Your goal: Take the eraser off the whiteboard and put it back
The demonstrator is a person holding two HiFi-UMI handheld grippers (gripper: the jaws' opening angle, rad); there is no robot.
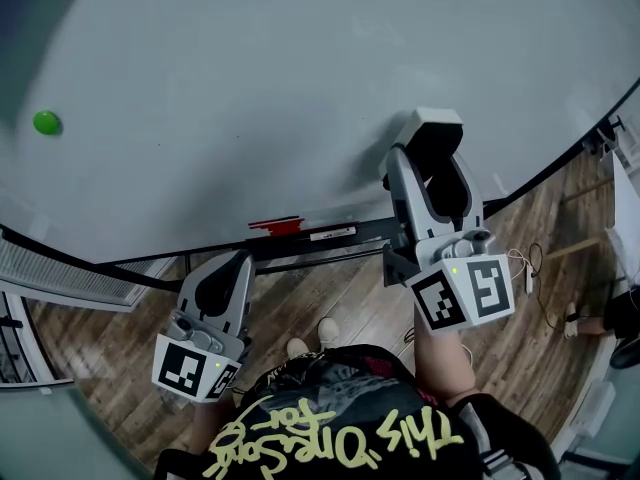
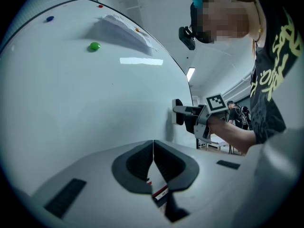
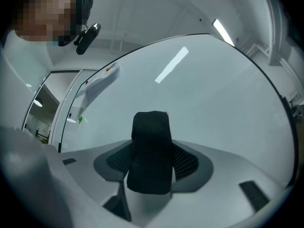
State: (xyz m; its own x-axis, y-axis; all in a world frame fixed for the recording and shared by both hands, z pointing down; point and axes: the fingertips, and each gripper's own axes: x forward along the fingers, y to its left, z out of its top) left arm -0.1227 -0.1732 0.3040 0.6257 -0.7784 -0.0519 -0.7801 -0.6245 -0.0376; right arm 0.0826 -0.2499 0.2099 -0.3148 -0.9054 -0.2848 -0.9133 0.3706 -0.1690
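The eraser (image 1: 435, 128), a white block with black felt, sits between the jaws of my right gripper (image 1: 433, 146), which is shut on it at the lower right of the whiteboard (image 1: 250, 68). In the right gripper view the black felt of the eraser (image 3: 151, 146) fills the gap between the pads and points at the board. Seen from the left gripper view, the right gripper (image 2: 183, 113) holds the eraser (image 2: 178, 112) right at the board's surface. My left gripper (image 1: 238, 260) hangs lower, below the board's tray, shut on nothing (image 2: 153, 148).
A green magnet (image 1: 46, 122) sticks to the board at far left. A red marker (image 1: 275, 225) lies on the tray (image 1: 330, 234) under the board. A sheet of paper (image 2: 126, 27) and a blue magnet (image 2: 49, 19) are higher up. Cables (image 1: 540, 268) lie on the wooden floor at right.
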